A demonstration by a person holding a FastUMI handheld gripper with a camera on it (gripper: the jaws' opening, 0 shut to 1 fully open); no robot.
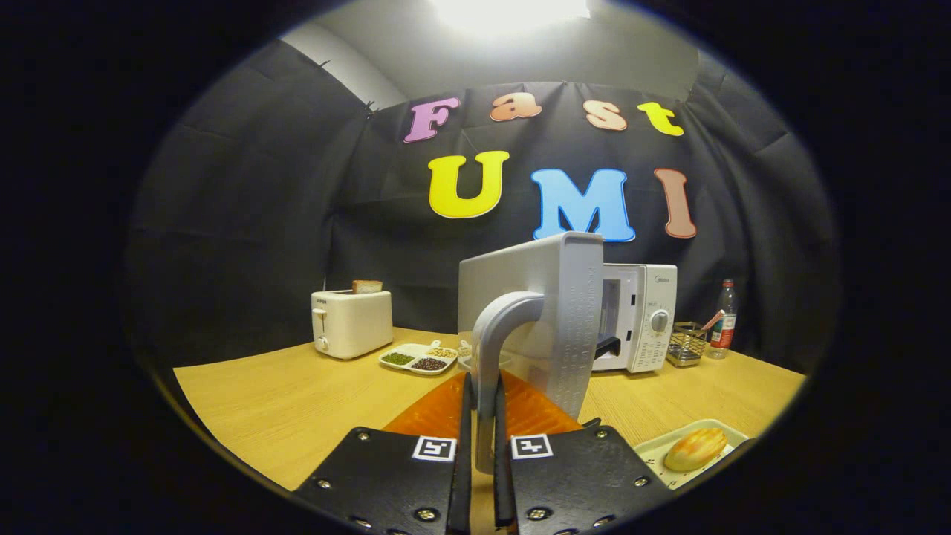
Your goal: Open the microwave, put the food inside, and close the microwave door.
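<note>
The wooden table [297,401] spreads across the lower half of the scene, and on it at about one o'clock from the fingers stands the white microwave [643,316], its door [550,312] swung wide open so that the door's edge faces the camera at twelve o'clock. The door's curved grey handle [494,357] runs down between the fingers, and the gripper [481,446] is closed to a narrow gap with both fingers pressed against that handle. At ten o'clock sits a white toaster [351,321] with a slice of bread [367,286] standing in its slot, and beside it a divided dish [416,358] of beans and grains. The food, a bun [696,449], lies on a pale tray [654,449] at three o'clock, just beside the right finger. A wire basket [685,343] and a bottle [724,318] stand at two o'clock beyond the microwave.
</note>
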